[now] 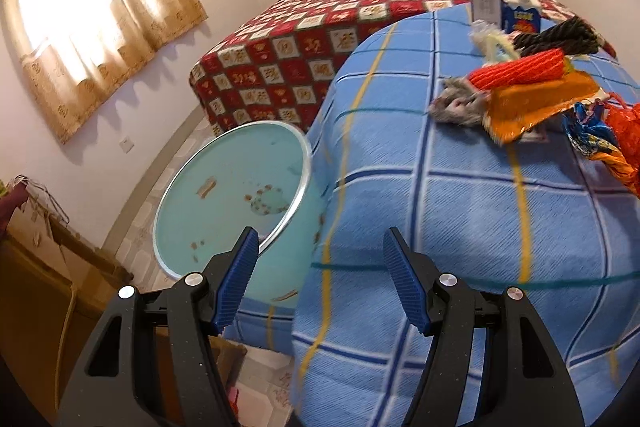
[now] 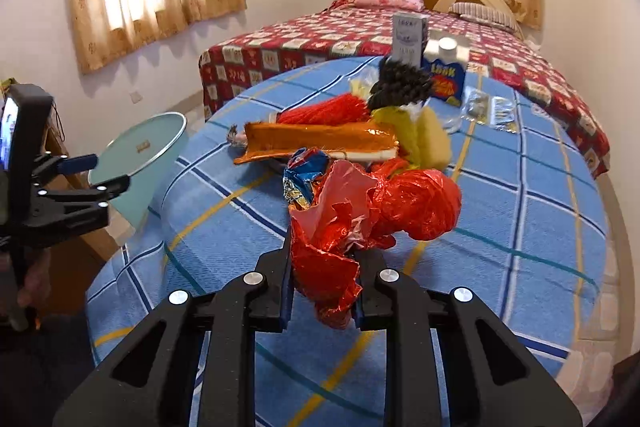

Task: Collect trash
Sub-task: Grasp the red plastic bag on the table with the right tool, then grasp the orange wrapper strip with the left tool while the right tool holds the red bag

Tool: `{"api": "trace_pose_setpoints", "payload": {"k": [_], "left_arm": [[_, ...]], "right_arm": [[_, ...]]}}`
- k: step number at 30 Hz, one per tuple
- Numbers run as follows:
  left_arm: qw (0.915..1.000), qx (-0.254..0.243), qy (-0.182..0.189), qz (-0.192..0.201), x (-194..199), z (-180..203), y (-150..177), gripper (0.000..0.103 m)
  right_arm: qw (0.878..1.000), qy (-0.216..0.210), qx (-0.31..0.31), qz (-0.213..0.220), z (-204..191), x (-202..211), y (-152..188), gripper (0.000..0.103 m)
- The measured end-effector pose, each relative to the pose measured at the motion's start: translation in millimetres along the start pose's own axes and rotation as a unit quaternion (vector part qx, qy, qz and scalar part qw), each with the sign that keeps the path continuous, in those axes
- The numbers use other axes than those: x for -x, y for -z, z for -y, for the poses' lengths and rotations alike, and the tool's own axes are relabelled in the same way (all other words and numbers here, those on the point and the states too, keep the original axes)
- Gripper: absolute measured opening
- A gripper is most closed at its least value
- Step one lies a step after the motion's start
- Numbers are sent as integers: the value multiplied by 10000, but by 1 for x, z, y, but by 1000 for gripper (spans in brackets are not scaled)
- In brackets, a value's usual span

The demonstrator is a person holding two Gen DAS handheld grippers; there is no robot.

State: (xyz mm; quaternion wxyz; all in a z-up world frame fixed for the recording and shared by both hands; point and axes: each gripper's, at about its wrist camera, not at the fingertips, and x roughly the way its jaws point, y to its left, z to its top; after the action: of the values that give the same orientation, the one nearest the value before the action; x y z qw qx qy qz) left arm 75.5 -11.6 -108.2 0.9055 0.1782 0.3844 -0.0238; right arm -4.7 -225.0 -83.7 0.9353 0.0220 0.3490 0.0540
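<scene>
A: Which step is this?

B: The pick-up, I'd say. The right gripper (image 2: 324,267) has its jaws pinched on the crumpled red plastic wrapper (image 2: 372,215), which lies at the near edge of the litter heap on the blue checked surface (image 2: 520,227). The left gripper (image 1: 320,287) hangs with its jaws apart and nothing between them.

A: And next?

B: Probably a lift clear of the heap, then a carry leftward to the pale blue bin (image 1: 224,187) beside the surface. The orange wrapper (image 2: 316,137) and blue foil (image 2: 304,171) lie close, so they could drag along.

A: What does each camera add?

B: The left wrist view looks into the bin, showing crumbs on its bottom. The right wrist view shows the grip itself, plus the milk carton (image 2: 446,71) standing behind the heap.
</scene>
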Motion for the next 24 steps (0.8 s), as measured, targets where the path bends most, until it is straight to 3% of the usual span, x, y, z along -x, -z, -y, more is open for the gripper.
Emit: {"api": "trace_pose_setpoints", "payload": {"k": [14, 24], "left_arm": [[9987, -113, 477, 160, -4, 55, -27, 64], [9955, -392, 863, 0, -18, 106, -36, 64]], "right_arm": [[9968, 607, -454, 241, 50, 37, 9, 22], [9915, 863, -922, 306, 93, 34, 21, 22]]}}
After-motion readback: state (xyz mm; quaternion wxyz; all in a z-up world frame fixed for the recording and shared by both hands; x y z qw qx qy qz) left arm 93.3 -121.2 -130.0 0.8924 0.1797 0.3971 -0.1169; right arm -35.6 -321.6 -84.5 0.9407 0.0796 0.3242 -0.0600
